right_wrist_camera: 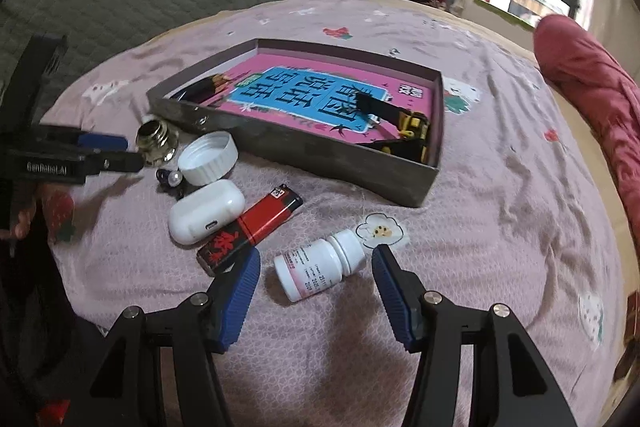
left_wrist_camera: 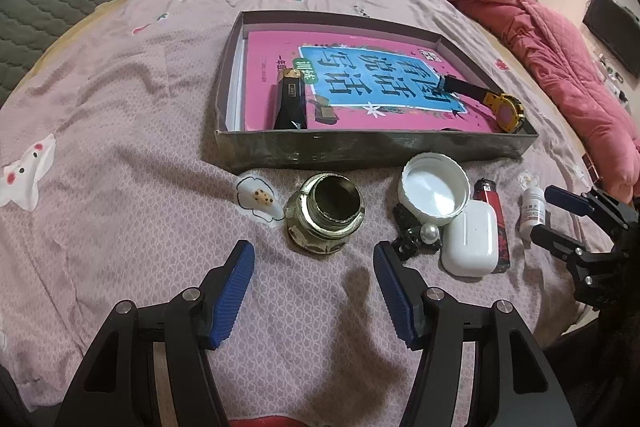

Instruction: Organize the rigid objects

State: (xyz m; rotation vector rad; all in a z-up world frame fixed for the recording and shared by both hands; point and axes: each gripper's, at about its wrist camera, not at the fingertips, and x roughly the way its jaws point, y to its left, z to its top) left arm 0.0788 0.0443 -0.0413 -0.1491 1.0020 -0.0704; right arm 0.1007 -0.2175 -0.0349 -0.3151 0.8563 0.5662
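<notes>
Both grippers wide open, nothing held. Left gripper (left_wrist_camera: pixel 314 259) hangs over the bed sheet (left_wrist_camera: pixel 120 147), jaws just short of the open glass jar (left_wrist_camera: pixel 325 215), not touching. Right gripper (right_wrist_camera: pixel 316 267) jaws flank the white pill bottle (right_wrist_camera: pixel 320 263), lying on its side; pads clear of it on both sides.

Box (left_wrist_camera: pixel 376 147) sits mid-bed, w/ pink book (left_wrist_camera: pixel 360 75), black tube (left_wrist_camera: pixel 289 103) at its near-left corner, yellow watch (left_wrist_camera: pixel 506 111) at near-right corner.

Loose items in a row along the box's near wall, on the sheet: jar, white cap (left_wrist_camera: pixel 435 187) upside down, black clip w/ pearl (left_wrist_camera: pixel 420 239) under the cap's edge, white earbud case (left_wrist_camera: pixel 472 239) touching the red lighter (left_wrist_camera: pixel 498 219), then pill bottle.
</notes>
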